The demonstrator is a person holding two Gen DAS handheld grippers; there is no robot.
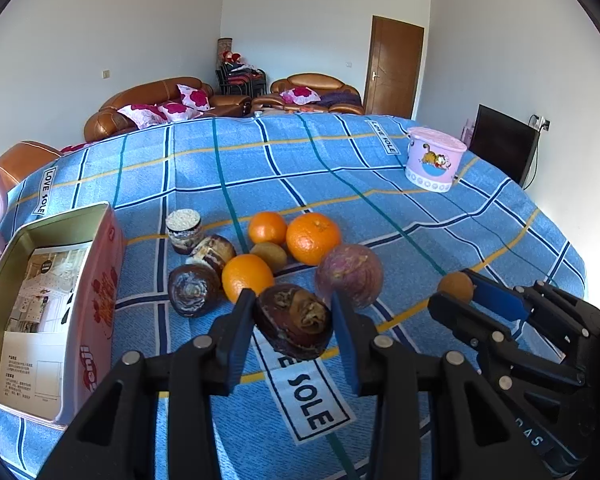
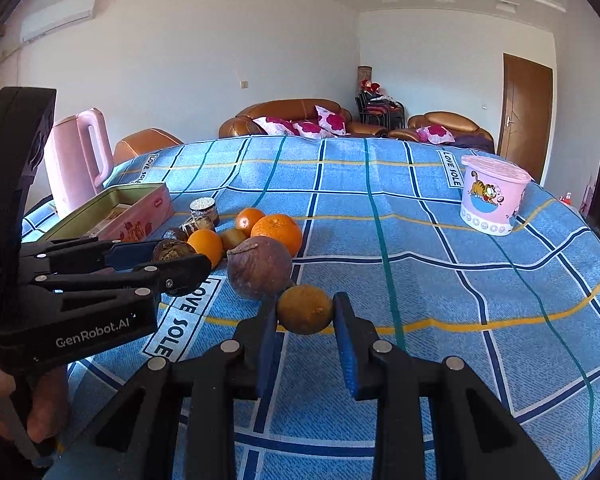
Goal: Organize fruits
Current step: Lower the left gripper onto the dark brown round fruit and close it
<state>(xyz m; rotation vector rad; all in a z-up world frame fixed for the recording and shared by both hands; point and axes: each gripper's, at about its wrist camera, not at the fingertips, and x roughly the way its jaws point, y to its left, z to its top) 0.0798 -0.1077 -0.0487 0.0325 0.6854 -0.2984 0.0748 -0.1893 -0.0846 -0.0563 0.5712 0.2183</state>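
Black tongs (image 2: 305, 320), blue pads (image 2: 346, 354), silver rivets.

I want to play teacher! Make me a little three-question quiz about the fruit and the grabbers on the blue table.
1. True or false: the left gripper holds a bright orange.
2. What does the right gripper hold? A) small brownish-orange fruit B) pink tub C) jar
3. Fill in: the open tin box lies to the ____ of the fruit pile.

Key
1. False: it holds a dark, wrinkled fruit.
2. A: the small brownish-orange fruit sits between its fingers.
3. Left, seen from both cameras.
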